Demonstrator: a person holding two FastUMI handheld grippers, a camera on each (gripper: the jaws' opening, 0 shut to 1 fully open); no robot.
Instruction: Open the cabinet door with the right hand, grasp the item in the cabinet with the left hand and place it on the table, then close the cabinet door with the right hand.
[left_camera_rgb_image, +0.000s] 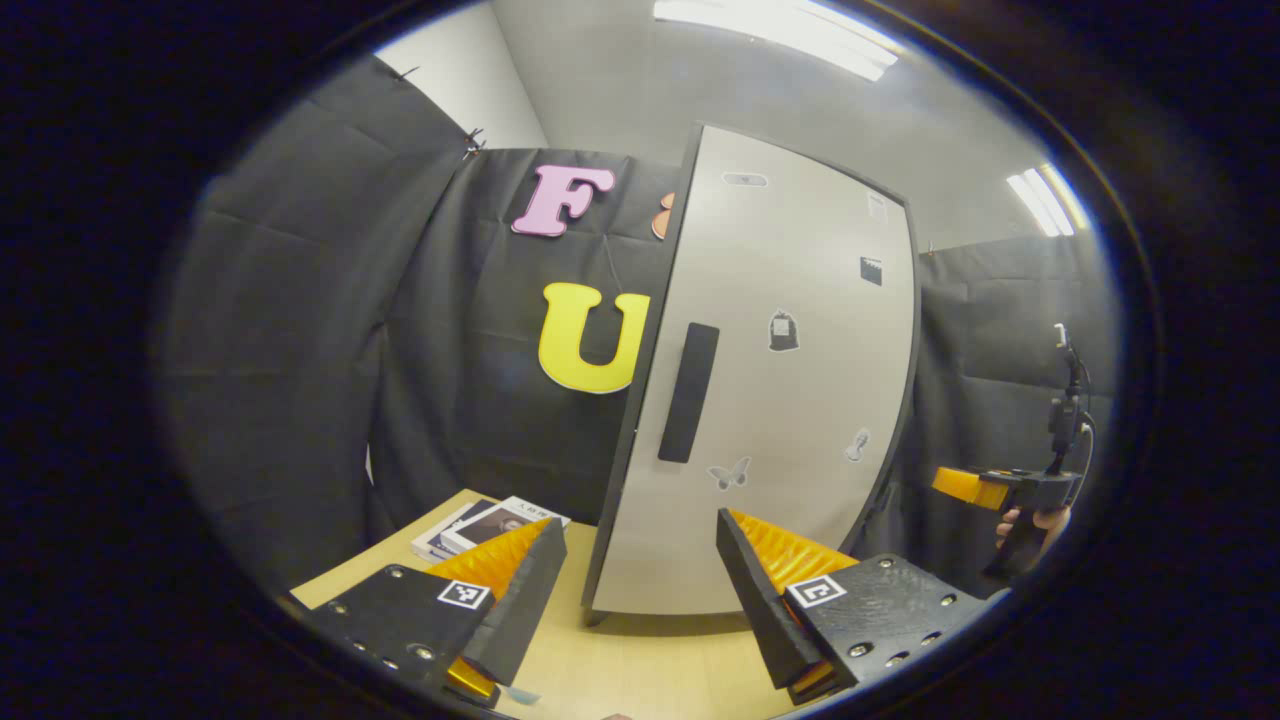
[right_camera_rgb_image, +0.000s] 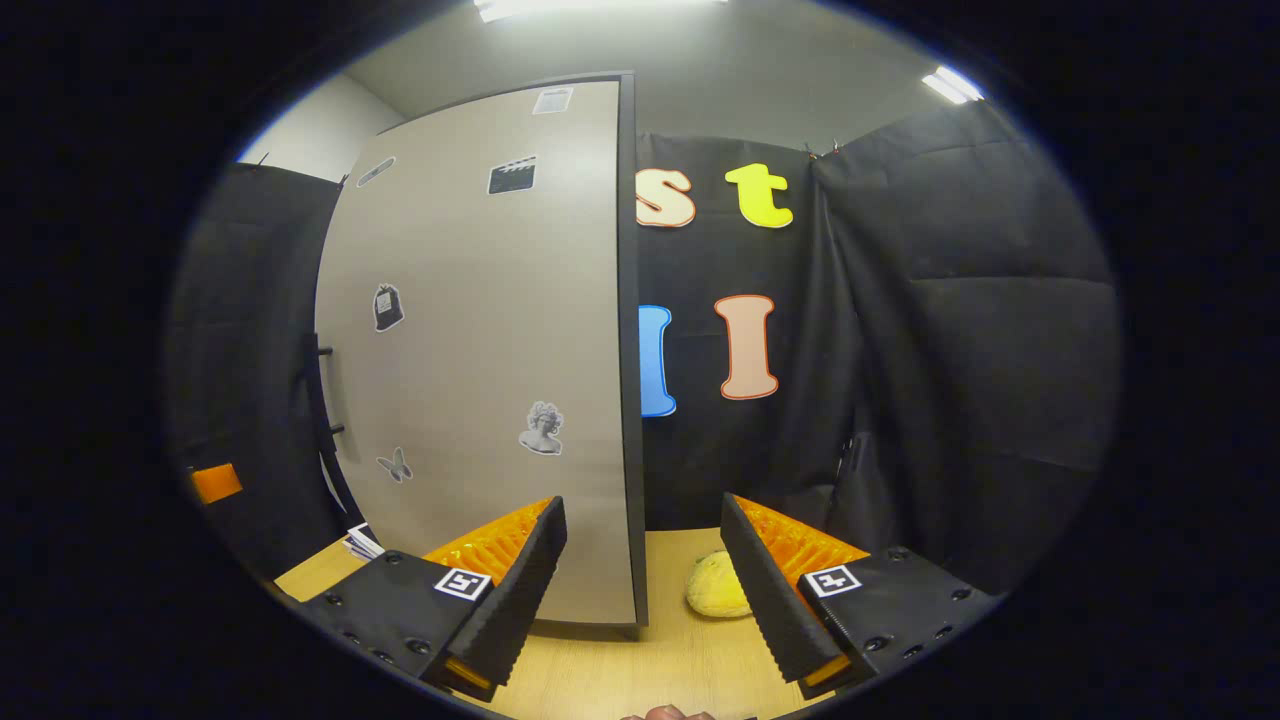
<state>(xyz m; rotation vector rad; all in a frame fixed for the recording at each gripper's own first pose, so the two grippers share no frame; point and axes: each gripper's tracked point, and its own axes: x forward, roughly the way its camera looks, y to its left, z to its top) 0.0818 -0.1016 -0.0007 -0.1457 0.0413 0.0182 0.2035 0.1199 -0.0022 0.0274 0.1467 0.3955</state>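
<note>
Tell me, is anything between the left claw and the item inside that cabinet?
Yes: the cabinet's shut door faces the open left claw, hiding whatever is inside. Its handle is on the door's left side; the right claw is off to the right.

The cabinet (left_camera_rgb_image: 770, 400) stands on the desk (left_camera_rgb_image: 650, 670), with books (left_camera_rgb_image: 480, 525) lying on the desk to its left and a round item (right_camera_rgb_image: 718, 585) beside its right edge.

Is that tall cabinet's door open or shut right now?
Shut, it seems. The cabinet door lies flat across the front, no inside showing, and its dark handle is untouched; both grippers hang back from it, open.
</note>
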